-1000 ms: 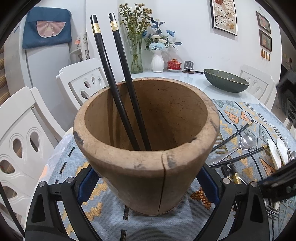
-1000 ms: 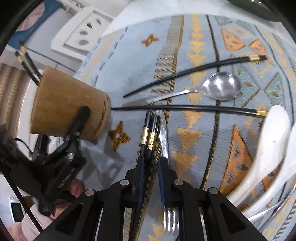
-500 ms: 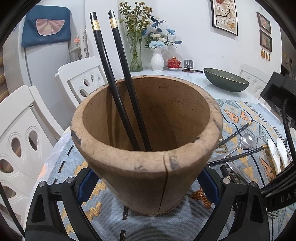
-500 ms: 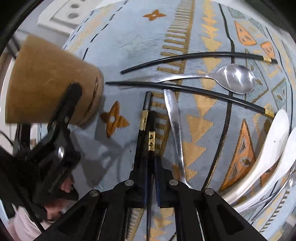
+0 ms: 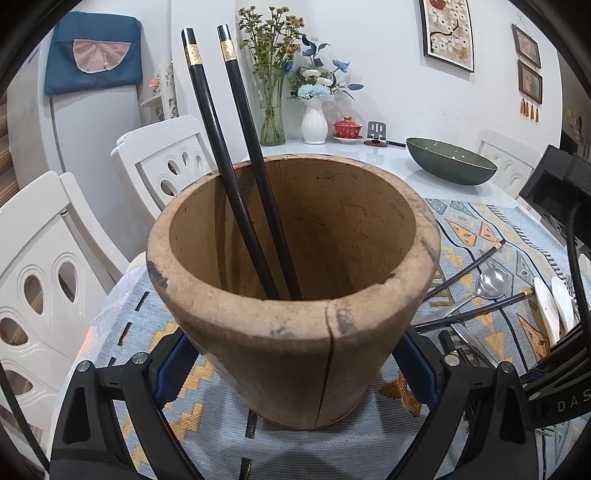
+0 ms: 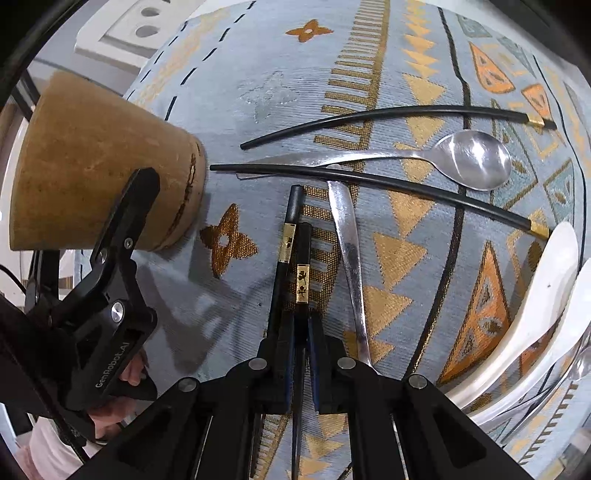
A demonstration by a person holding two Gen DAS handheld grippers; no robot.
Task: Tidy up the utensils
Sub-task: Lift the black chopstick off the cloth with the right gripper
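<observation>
The right hand-held gripper (image 6: 301,325) pinches a black gold-banded chopstick (image 6: 303,266) pointing straight ahead, its twin (image 6: 286,236) alongside. A steel knife (image 6: 349,251) lies right. The left hand-held gripper (image 5: 295,354) clamps the brown clay pot (image 5: 295,332).

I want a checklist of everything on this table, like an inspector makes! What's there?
Surface: patterned tablecloth, flat.
Job's things: wooden pot upright with two chopsticks inside; two loose chopsticks, metal spoon, knife and white spoons lying on the cloth.
Clutter: green bowl, vases of flowers.
Grippers: left gripper jaws shut on the pot; right gripper jaws shut on one of a chopstick pair.
Cables: black cable at the right gripper.
Surroundings: white chairs, wall pictures.
</observation>
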